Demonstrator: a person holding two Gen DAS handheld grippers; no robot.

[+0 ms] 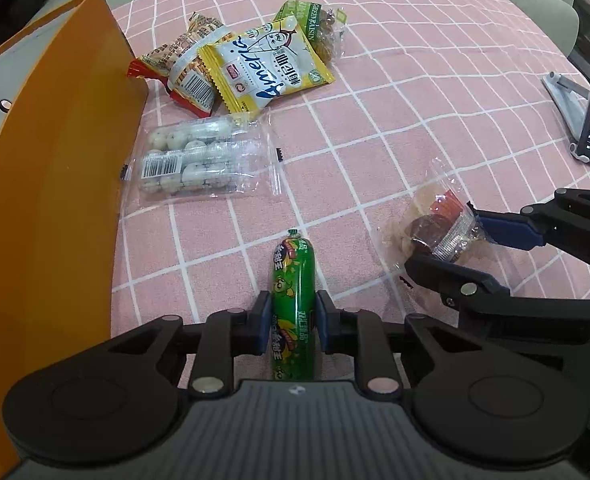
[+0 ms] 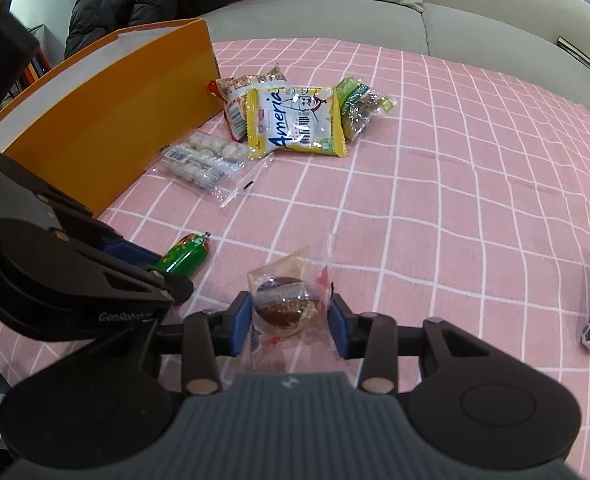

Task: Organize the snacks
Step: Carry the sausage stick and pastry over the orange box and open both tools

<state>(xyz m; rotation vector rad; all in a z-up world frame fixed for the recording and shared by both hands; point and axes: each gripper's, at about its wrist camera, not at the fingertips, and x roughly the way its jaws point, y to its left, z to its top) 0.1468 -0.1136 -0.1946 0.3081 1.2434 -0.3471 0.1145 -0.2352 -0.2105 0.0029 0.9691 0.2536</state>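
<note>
A green sausage stick (image 1: 293, 304) lies on a pink checked cloth (image 1: 415, 100), clamped between the blue pads of the left claw (image 1: 293, 322). Just right of it, the right claw (image 2: 291, 320) grips a clear-wrapped brown pastry (image 2: 283, 306). Beyond lie more snack packets (image 1: 271, 64) beside an orange box (image 1: 63, 152).

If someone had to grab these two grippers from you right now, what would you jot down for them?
Left gripper: shut on the green sausage, which lies on the pink checked cloth.
Right gripper: pads on either side of the clear-wrapped brown pastry, seemingly gripping it.
Orange box: on the left; its inside is not visible.
Still loose on the cloth by the box: the clear pack of white balls, the red-and-white packet, the yellow packet, the green raisin bag.
Left to do: box both held snacks, then those four.
</note>
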